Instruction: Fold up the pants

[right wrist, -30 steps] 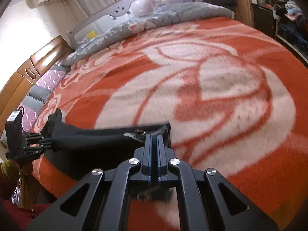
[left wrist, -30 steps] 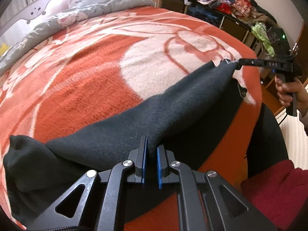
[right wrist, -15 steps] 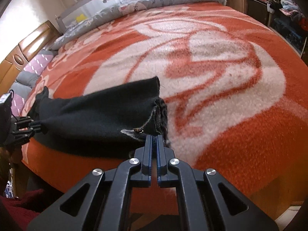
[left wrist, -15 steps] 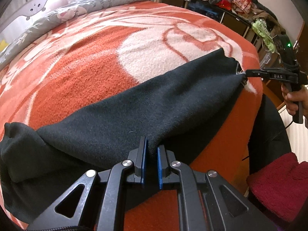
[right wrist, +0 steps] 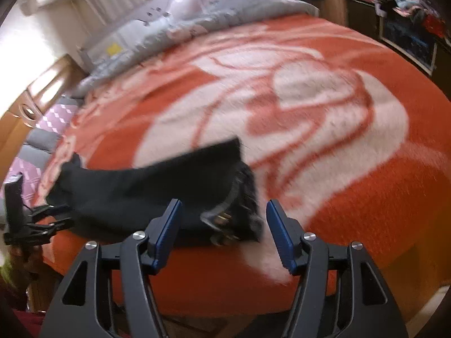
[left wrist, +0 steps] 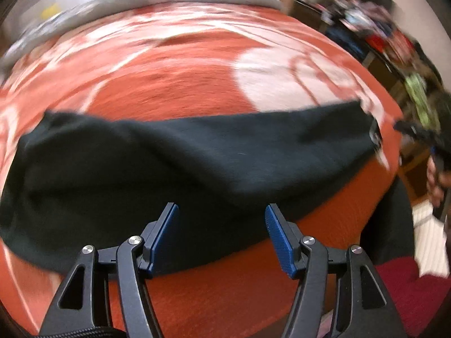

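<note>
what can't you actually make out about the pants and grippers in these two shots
- Pants, left wrist view: motion blur hides seams and fold lines.
- Waistband end, right wrist view: blurred; the small metal fitting can't be identified.
- Right gripper, left wrist view: smeared at the frame edge, jaws unreadable.
- Left gripper, right wrist view: small, blurred; contact with the cloth unclear.

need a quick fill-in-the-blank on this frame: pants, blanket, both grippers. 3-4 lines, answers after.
1. The pants are ____ in colour.
2. They lie on an orange and ____ blanket.
3. The pads of the left gripper are ____ in colour.
4. The opening jaws of the right gripper press on ____.

Missing words: black; white; blue; nothing
</note>
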`<state>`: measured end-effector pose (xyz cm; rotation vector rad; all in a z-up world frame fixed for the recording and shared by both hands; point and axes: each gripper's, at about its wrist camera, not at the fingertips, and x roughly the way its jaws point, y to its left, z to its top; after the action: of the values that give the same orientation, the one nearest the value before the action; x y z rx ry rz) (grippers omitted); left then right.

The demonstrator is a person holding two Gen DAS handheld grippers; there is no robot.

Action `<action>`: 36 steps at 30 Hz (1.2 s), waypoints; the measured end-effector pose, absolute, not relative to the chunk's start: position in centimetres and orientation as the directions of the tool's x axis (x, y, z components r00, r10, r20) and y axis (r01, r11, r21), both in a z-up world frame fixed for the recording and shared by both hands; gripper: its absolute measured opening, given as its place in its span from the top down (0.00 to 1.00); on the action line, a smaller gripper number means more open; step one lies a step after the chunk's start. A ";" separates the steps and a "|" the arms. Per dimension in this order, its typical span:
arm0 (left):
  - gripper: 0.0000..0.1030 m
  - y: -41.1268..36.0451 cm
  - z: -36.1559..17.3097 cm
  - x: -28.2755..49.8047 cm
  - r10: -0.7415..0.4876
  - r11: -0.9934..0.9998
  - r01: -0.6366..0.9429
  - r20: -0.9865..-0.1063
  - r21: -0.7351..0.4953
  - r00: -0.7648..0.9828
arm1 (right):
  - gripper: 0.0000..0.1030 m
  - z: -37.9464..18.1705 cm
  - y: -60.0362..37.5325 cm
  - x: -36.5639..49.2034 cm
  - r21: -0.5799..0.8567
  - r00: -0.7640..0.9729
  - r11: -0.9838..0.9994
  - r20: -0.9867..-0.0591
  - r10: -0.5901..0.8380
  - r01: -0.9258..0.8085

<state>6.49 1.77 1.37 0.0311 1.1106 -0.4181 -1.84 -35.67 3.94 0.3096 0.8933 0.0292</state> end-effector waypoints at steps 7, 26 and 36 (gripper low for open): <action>0.38 6.5 2.5 9.6 -0.242 0.969 0.142 -0.887 -0.202 0.394 | 0.39 3.9 -29.7 0.9 0.343 0.601 0.937 -0.736 0.312 -0.066; 0.36 11.4 0.9 26.0 -0.012 0.979 -0.199 -0.992 -0.038 0.127 | 0.49 0.6 -3.3 9.9 0.360 0.277 0.717 -0.746 0.606 -0.597; 0.37 12.5 -3.8 28.1 0.031 0.981 -0.193 -0.999 0.027 0.019 | 0.56 -3.3 -2.0 14.8 0.267 0.275 0.777 -0.829 0.487 -0.570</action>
<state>28.10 12.49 -3.80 -0.1290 1.5439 0.1744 14.84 -1.99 -3.30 -0.0890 1.0795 0.7114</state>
